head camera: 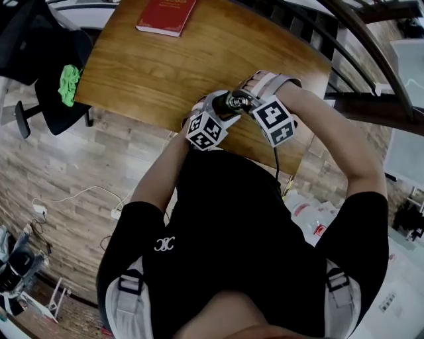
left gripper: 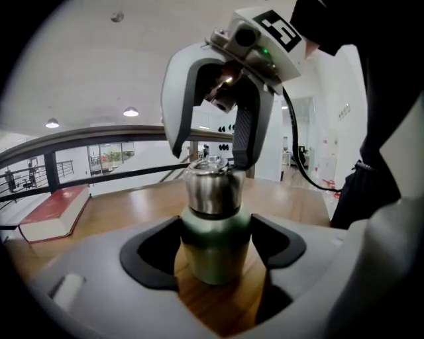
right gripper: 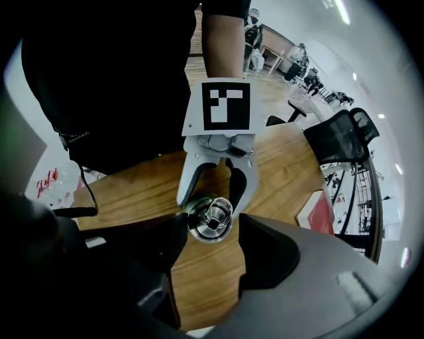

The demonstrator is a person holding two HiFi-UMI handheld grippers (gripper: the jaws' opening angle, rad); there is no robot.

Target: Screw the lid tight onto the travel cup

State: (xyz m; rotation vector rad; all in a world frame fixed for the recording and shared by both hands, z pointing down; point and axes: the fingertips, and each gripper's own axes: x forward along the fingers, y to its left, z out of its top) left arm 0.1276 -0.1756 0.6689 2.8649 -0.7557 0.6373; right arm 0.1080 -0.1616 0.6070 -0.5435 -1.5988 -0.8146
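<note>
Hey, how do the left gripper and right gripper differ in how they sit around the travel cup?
The left gripper comes in from the side, jaws flanking the green body of the travel cup. The right gripper points down from above, jaws flanking the steel lid. Shared: both stand open around the cup.

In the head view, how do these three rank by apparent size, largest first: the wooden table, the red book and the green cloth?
1. wooden table
2. red book, although the top edge of the picture cuts it off
3. green cloth
</note>
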